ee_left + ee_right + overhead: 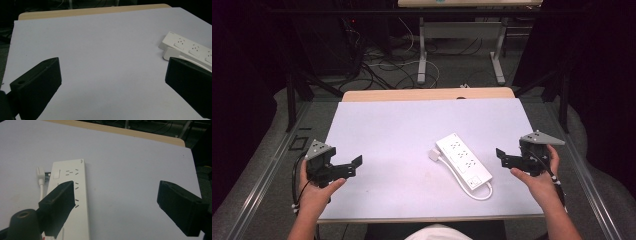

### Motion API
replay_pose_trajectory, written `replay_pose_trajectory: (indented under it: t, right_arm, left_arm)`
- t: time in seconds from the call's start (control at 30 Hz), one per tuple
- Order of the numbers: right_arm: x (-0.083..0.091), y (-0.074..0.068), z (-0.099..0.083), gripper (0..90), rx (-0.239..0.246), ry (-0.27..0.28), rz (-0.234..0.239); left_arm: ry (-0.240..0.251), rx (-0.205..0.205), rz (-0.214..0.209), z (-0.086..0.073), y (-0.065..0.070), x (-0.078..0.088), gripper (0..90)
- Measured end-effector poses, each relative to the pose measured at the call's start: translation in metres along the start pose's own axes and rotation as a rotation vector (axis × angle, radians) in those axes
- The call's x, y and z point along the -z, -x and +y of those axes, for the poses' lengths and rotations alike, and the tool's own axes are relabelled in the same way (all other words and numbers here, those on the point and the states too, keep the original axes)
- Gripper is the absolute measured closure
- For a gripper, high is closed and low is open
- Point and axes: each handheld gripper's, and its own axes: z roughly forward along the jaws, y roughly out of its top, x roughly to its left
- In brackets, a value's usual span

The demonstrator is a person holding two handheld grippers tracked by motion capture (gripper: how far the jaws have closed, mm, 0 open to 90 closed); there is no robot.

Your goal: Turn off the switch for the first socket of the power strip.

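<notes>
A white power strip (463,159) lies slantwise on the white sheet (402,125), right of centre, with its white plug (434,155) beside its far left end and its cable (484,194) looped at the near end. My left gripper (354,166) hovers low over the sheet's left front, open and holding nothing. In the left gripper view its jaws stand wide apart, and the strip (190,48) lies ahead to the right. My right gripper (502,157) is just right of the strip, open and apart from it. In the right gripper view the strip (80,182) runs past the left jaw.
The sheet covers a wooden table whose far edge (427,94) shows bare. Metal rails (272,170) run along both sides of the table. Beyond the far edge are cables (382,65) on the floor and the legs of another table (422,55).
</notes>
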Motion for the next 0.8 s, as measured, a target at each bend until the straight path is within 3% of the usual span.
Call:
replay_pose_trajectory:
  t: [0.3,0.8]
  right_arm:
    - [-0.003,-0.011,0.014,20.5,0.036,0.008,0.022]
    - [-0.010,-0.027,0.026,35.1,0.039,-0.006,0.047]
  left_arm:
    - [0.009,-0.006,-0.005,0.001,0.002,0.001,0.3]
    - [0.006,-0.013,-0.005,0.001,0.003,0.000,0.4]
